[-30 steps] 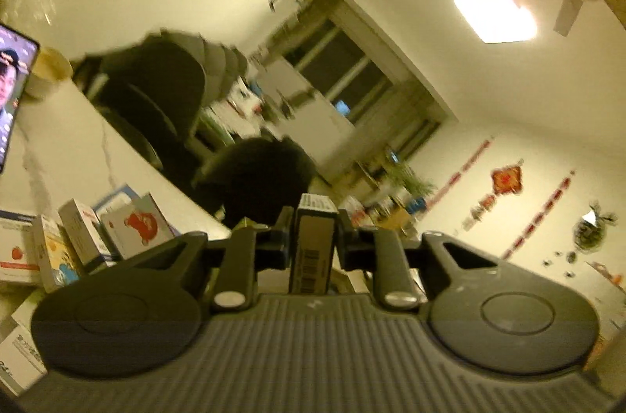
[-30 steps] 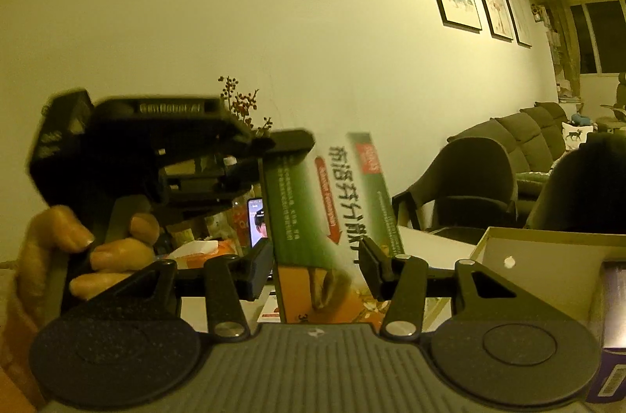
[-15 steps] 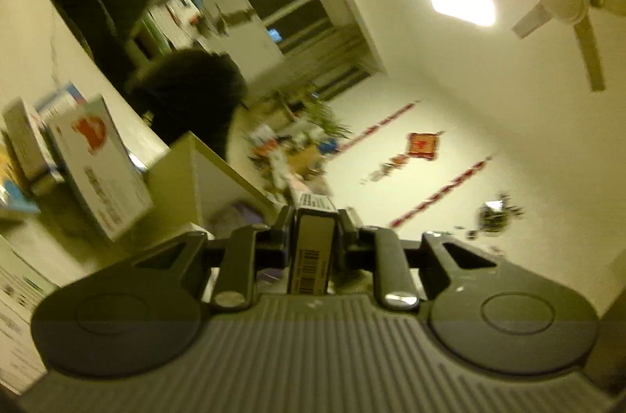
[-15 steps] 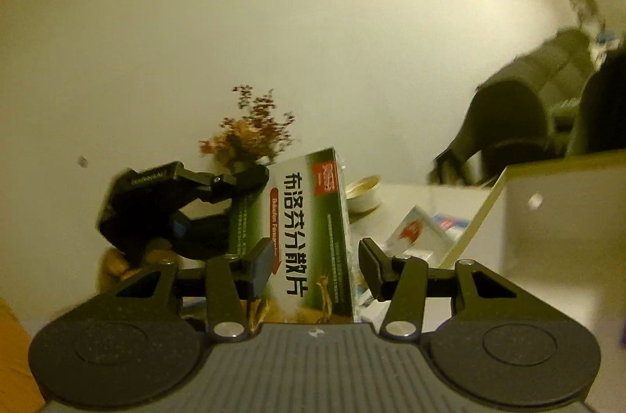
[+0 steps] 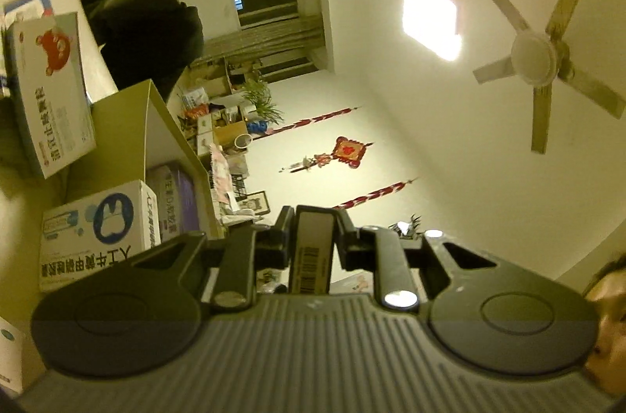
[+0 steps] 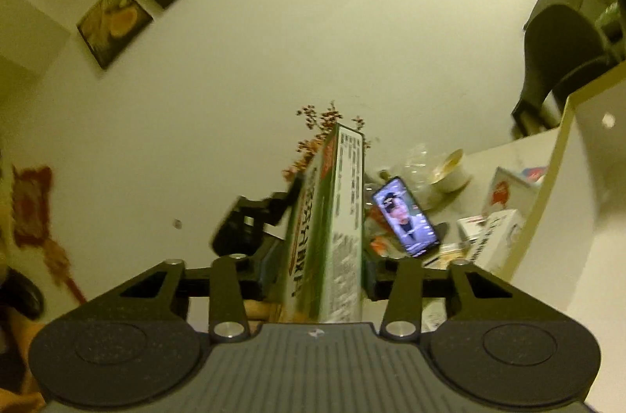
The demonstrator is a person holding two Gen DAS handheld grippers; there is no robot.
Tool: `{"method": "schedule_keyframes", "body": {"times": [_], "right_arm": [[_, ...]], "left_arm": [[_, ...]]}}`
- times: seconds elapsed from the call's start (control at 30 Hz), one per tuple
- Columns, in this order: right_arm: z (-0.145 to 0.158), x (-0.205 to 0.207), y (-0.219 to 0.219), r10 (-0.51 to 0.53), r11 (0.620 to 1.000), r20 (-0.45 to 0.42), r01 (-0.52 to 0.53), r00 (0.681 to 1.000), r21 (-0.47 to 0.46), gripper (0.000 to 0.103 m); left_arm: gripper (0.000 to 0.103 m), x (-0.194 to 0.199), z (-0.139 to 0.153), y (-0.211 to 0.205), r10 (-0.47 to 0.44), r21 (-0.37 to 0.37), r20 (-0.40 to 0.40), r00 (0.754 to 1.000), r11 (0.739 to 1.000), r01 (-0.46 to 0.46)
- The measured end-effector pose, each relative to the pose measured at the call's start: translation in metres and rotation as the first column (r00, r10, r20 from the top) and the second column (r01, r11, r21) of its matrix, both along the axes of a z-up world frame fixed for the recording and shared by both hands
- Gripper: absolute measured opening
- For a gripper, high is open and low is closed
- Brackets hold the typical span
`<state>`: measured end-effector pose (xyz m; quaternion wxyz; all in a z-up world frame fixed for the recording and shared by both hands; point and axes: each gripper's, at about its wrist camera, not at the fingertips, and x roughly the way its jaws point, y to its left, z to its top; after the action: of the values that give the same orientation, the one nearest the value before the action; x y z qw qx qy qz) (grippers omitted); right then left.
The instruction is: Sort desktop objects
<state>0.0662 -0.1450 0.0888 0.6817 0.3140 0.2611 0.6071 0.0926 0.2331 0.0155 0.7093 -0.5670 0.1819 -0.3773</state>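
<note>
Left wrist view: the left tongs are closed tight on a thin green-and-white cardboard medicine box by its narrow edge.

In the right wrist view the right tongs have just been closing, and their pads now press the same box on its wide faces. I think a handover is in progress, so one pair must release before the other pulls. The open white cardboard bin with the sorted boxes stands near on the desk; its thin wall must be cleared when the box goes in.
</note>
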Motion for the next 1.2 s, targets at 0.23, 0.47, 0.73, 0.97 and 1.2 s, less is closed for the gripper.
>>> {"method": "schedule_keyframes", "body": {"times": [0.23, 0.47, 0.73, 0.97, 1.2], "right_arm": [[-0.002, 0.000, 0.001, 0.003, 1.000, -0.070, -0.002, 0.998, 0.023, 0.026], [-0.002, 0.003, 0.004, -0.062, 0.998, -0.100, 0.060, 0.993, -0.021, 0.022], [-0.007, 0.011, 0.000, -0.142, 0.987, -0.129, 0.131, 0.981, -0.093, 0.022], [-0.005, 0.022, -0.005, -0.209, 0.969, -0.137, 0.187, 0.968, -0.160, 0.022], [-0.004, 0.031, -0.009, -0.266, 0.949, -0.135, 0.234, 0.955, -0.211, 0.022]], "left_arm": [[0.024, 0.000, -0.004, 0.002, 0.014, -0.019, -0.018, 1.000, 1.000, -0.014], [0.043, 0.002, -0.004, 0.002, 0.046, 0.021, -0.034, 0.998, 0.999, -0.045], [0.081, 0.000, -0.006, 0.005, 0.076, 0.065, -0.053, 0.996, 0.995, -0.072], [0.101, -0.001, -0.010, 0.008, 0.075, 0.073, -0.056, 0.996, 0.995, -0.071], [0.103, -0.001, -0.014, 0.011, 0.091, 0.094, -0.116, 0.989, 0.992, -0.080]]}}
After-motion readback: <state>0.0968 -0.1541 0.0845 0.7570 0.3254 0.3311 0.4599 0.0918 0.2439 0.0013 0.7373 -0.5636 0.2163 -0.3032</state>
